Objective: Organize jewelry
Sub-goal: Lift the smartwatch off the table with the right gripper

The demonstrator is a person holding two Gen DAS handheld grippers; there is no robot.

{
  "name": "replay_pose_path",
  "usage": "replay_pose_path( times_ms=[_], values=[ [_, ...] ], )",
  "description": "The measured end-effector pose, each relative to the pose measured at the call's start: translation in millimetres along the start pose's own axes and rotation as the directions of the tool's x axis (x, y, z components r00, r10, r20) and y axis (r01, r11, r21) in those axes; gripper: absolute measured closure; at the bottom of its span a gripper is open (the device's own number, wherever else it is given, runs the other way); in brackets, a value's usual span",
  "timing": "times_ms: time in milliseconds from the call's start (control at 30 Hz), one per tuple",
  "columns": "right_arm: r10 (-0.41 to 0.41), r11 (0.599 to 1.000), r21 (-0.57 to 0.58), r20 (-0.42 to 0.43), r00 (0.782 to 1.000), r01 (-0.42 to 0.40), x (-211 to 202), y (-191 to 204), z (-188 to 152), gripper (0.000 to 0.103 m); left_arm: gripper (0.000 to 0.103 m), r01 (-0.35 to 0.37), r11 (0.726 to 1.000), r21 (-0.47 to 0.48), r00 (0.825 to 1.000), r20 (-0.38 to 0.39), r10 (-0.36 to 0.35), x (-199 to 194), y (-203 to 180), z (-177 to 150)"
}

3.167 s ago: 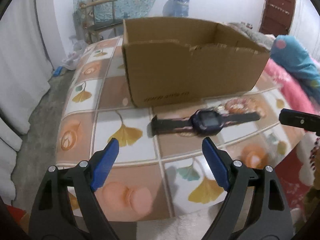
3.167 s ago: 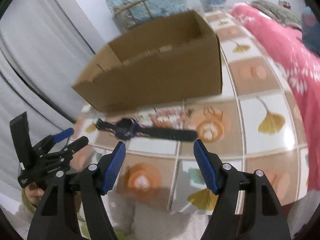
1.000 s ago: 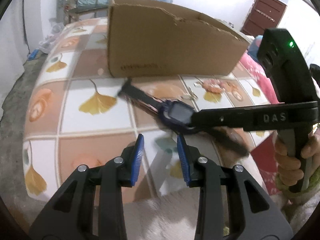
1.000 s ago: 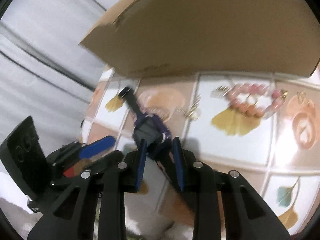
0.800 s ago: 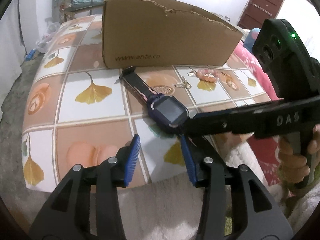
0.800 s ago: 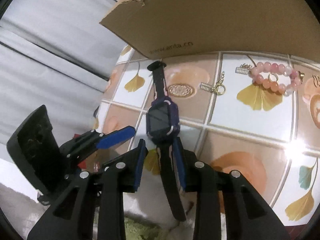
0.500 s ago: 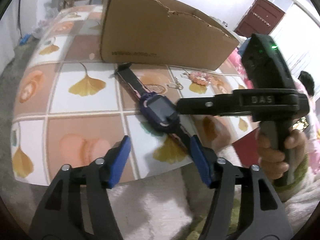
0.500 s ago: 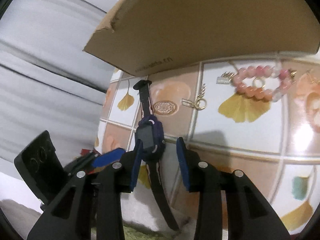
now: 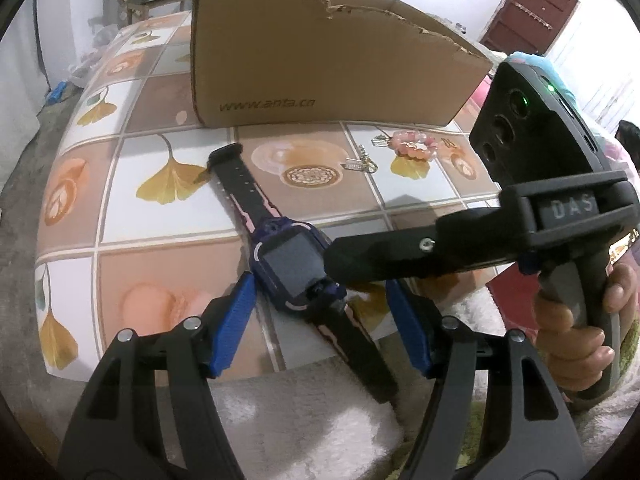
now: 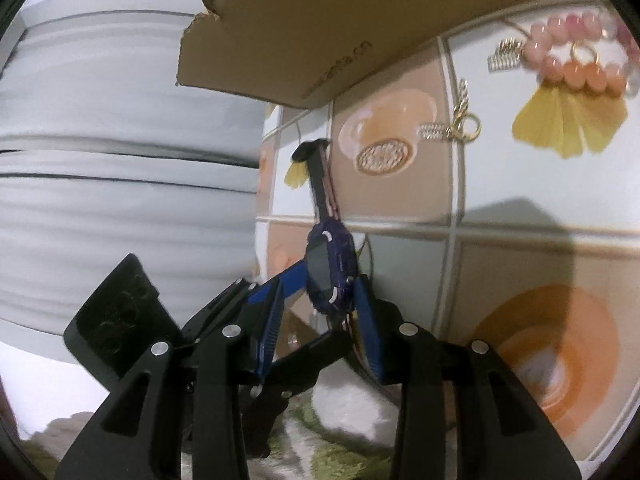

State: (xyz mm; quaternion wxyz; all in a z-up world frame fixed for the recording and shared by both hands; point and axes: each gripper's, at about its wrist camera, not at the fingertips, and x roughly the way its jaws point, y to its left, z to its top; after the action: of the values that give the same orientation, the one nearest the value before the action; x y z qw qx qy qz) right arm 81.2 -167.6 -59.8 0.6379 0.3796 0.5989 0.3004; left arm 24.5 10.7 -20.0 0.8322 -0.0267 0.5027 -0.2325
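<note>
Seen from the left wrist: watch flat on the tiled table, lower centre of the frame, well short of the cardboard box at the top. Long axis slanting from the strap tip at upper left, near the box, down to lower right, with the near strap hanging out past the table edge. Left gripper at the bottom of the frame with fingers apart, just opened wider, set astride the watch face and near strap with no pad pressing on either. Right gripper reaching in from the right of that frame, held by a hand at the lower right edge, with its tip at the face. Judged from this, nearly equal reach for both, and a coming grip that turns on closing across the narrow width of the watch, not along the strap. From the right wrist: same watch running almost straight up the frame from centre, face between blue pads standing apart, just opened further, one pad close against the case and a clear gap at the other; no clamp. Shown only here: the strap line square to the pads. Shown only from the left wrist: the overhang past the edge. Bead bracelet and small gold clasp waiting at upper right, apart from the watch.
</note>
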Motion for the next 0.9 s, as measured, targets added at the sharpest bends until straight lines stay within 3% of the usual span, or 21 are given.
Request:
replay_pose_path(
  times_ms=[133, 267, 367, 467, 667, 900],
  values=[
    [0.058, 0.998, 0.029, -0.006, 0.998, -0.057, 1, -7, -3, 0.063, 0.039, -0.024, 1.0, 0.018, 1.0, -0.003, 0.024, 0, -3, 0],
    [0.13, 0.99, 0.055, -0.005, 0.992, -0.129, -3, -14, -3, 0.061, 0.041, -0.091, 0.993, 0.069, 0.996, -0.005, 0.092, 3, -13, -2],
    [0.148, 0.988, 0.051, 0.003, 0.989, -0.148, -19, -18, -3, 0.061, 0.049, -0.136, 0.987, 0.087, 0.991, -0.001, 0.136, 4, -15, -2],
    [0.121, 0.992, 0.038, 0.032, 0.992, -0.122, -32, -21, -3, 0.061, 0.057, -0.143, 0.988, 0.064, 0.99, 0.007, 0.143, 2, -11, -2],
    [0.052, 0.998, 0.038, 0.06, 0.997, -0.055, -43, -20, -1, 0.061, 0.058, -0.125, 0.991, 0.047, 0.992, 0.028, 0.124, 0, -5, -4],
    [-0.072, 0.997, -0.031, 0.035, 0.997, 0.073, -32, -3, 0, 0.061, 0.059, -0.006, 1.0, -0.016, 0.999, 0.053, 0.007, -4, 10, -7]
  ],
)
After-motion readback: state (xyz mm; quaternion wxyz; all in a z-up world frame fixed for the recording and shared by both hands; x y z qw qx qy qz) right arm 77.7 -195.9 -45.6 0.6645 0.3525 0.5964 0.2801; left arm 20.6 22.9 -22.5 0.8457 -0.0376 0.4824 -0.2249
